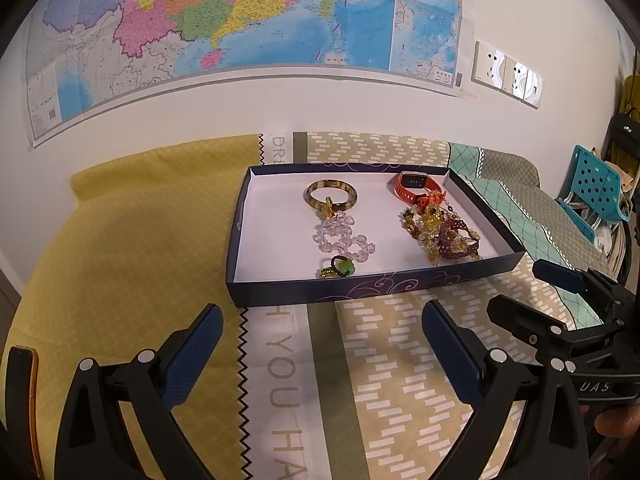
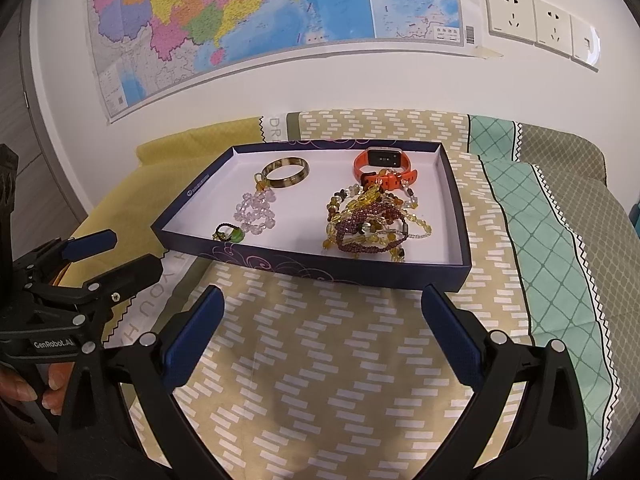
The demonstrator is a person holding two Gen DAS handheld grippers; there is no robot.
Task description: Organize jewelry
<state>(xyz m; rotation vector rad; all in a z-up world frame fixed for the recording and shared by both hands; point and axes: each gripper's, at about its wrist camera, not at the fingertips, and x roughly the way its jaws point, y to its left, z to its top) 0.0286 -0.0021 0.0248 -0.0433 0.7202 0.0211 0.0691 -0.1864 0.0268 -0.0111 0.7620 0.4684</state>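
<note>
A dark blue shallow box (image 1: 360, 288) (image 2: 320, 270) with a white floor lies on the patterned bedspread. In it lie a brown bangle (image 1: 331, 197) (image 2: 286, 173), a clear bead bracelet (image 1: 344, 236) (image 2: 256, 212), a small green bead ring (image 1: 339, 267) (image 2: 230, 234), an orange watch (image 1: 418, 191) (image 2: 382, 168) and a tangle of amber and maroon bead strands (image 1: 444, 234) (image 2: 372, 224). My left gripper (image 1: 322, 328) is open and empty, just in front of the box. My right gripper (image 2: 322, 308) is open and empty, also in front of the box.
The box rests on a bedspread (image 1: 400, 380) (image 2: 320, 360) against a white wall with a map (image 1: 240, 20) (image 2: 260, 12) and sockets (image 1: 508, 74) (image 2: 540, 20). A teal chair (image 1: 596, 188) stands at the right.
</note>
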